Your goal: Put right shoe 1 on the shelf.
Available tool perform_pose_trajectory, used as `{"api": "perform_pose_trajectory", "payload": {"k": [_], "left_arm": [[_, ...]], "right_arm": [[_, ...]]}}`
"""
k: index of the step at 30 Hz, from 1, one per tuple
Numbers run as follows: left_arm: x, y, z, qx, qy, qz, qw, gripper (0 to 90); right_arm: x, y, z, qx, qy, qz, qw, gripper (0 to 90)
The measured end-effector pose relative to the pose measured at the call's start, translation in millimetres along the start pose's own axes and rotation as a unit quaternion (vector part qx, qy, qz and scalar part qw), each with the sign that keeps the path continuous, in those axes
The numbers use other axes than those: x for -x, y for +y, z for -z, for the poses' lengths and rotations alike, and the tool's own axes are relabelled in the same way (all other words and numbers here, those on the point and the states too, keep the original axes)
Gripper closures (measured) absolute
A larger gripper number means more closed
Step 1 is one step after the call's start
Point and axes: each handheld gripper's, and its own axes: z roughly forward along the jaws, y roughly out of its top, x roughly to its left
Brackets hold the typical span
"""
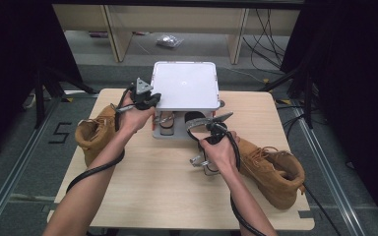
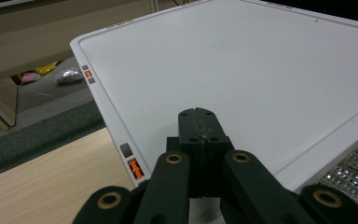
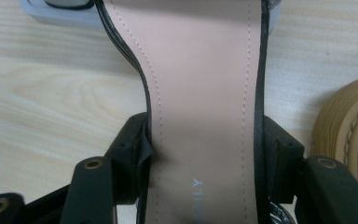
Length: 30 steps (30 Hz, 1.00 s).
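Note:
A white-topped grey shoe rack (image 1: 186, 86) stands at the back middle of the wooden table. My left gripper (image 1: 147, 96) is shut with nothing between its jaws, at the top's front left corner; in the left gripper view its tips (image 2: 199, 114) hover just over the white top (image 2: 242, 60). My right gripper (image 1: 200, 142) is shut on a black sandal (image 1: 195, 121) with a pink insole (image 3: 200, 93), its jaws pressing the narrow waist from both sides. The sandal's front end lies at the rack's grey base. Another sandal (image 1: 165, 123) sits under the white top.
A tan boot (image 1: 96, 132) lies at the table's left edge behind my left forearm. A second tan boot (image 1: 270, 169) lies at the right, close beside my right hand, its toe (image 3: 349, 126) near the jaws. Rhinestones (image 2: 354, 168) glitter below the white top.

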Motion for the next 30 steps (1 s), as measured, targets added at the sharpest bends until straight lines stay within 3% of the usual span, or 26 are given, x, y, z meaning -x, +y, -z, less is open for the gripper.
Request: {"api": "perform_pose_trajectory", "payload": {"k": [4, 9, 10, 12, 17, 19, 21, 30], "left_arm": [[0.0, -0.1, 0.0, 0.0, 0.0, 0.0, 1.0, 89.6], [0.0, -0.2, 0.1, 0.0, 0.0, -0.001, 1.0, 89.6], [0.0, -0.3, 0.1, 0.001, 0.0, -0.001, 1.0, 89.7], [-0.1, -0.2, 0.1, 0.0, 0.0, -0.001, 1.0, 89.6], [-0.1, -0.3, 0.1, 0.001, 0.0, -0.001, 1.0, 89.6], [0.1, -0.2, 0.0, 0.001, 0.0, -0.001, 1.0, 89.6], [0.0, -0.3, 0.1, 0.001, 0.0, -0.001, 1.0, 89.7], [0.0, -0.3, 0.1, 0.001, 0.0, -0.002, 1.0, 89.7]], "right_arm": [[-3.3, 3.6, -2.5, 0.004, 0.004, -0.008, 1.0, 43.9], [-4.6, 7.5, -7.3, 0.008, -0.006, 0.004, 0.9999, 43.9], [-6.7, 8.4, -8.4, 0.008, -0.002, -0.011, 0.9999, 43.9], [-6.7, 9.3, -10.4, 0.01, 0.002, -0.009, 0.9999, 43.9], [-7.5, 11.3, -15.1, 0.017, -0.003, -0.015, 0.9997, 43.9], [-5.7, 11.4, -15.8, 0.025, -0.012, -0.003, 0.9996, 43.9], [-8.2, 13.2, -15.8, 0.027, -0.013, -0.017, 0.9994, 43.9], [-12.2, 16.9, -21.2, 0.034, -0.02, -0.014, 0.9991, 43.9]]}}
